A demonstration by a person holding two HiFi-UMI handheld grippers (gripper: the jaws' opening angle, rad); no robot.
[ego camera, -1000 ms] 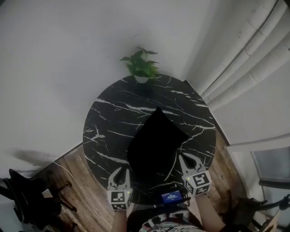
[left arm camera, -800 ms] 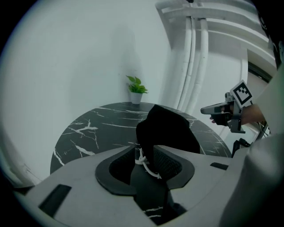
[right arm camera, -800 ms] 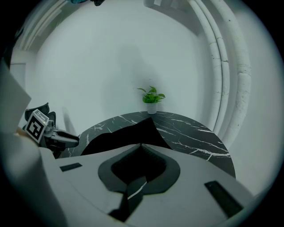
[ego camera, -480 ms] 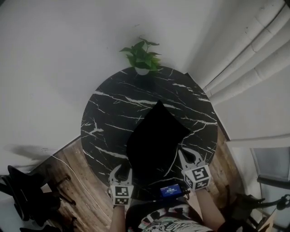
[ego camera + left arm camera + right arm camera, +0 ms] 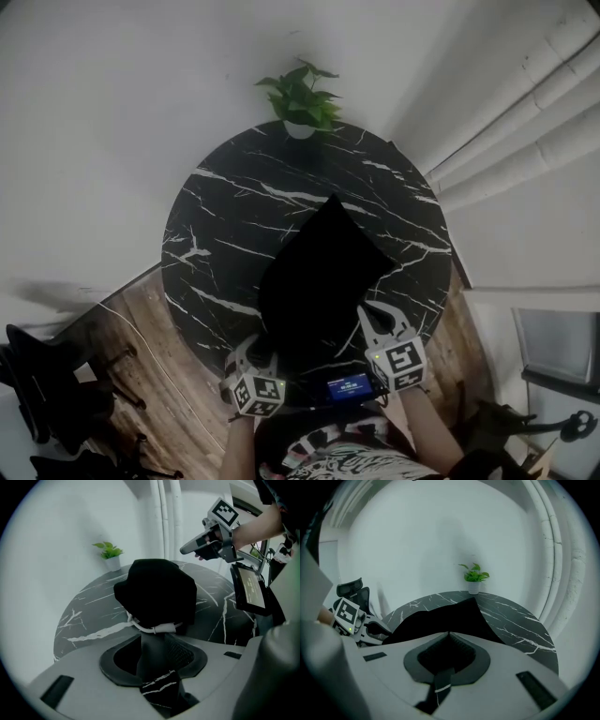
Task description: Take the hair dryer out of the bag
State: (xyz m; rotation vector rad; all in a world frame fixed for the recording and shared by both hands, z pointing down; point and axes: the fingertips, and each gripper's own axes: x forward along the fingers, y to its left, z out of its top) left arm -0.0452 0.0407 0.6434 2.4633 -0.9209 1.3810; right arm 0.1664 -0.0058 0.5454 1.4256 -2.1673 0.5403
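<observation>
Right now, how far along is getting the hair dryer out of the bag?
Done: nothing; no hair dryer shows, and the black bag lies on the marble table. In hand: the left gripper, jaws just opening and empty, faces the bag's white cord; the right gripper is shut beside the bag. Left: open the bag, pull out the hair dryer.

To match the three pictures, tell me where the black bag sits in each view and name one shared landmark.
Head view: black bag mid-frame on the round marble table, toward its near edge.
Left gripper view: black bag in the centre, slightly high.
Right gripper view: black bag in the centre, slightly left.
Shared landmark: potted plant at the table's far edge, in all three.
</observation>
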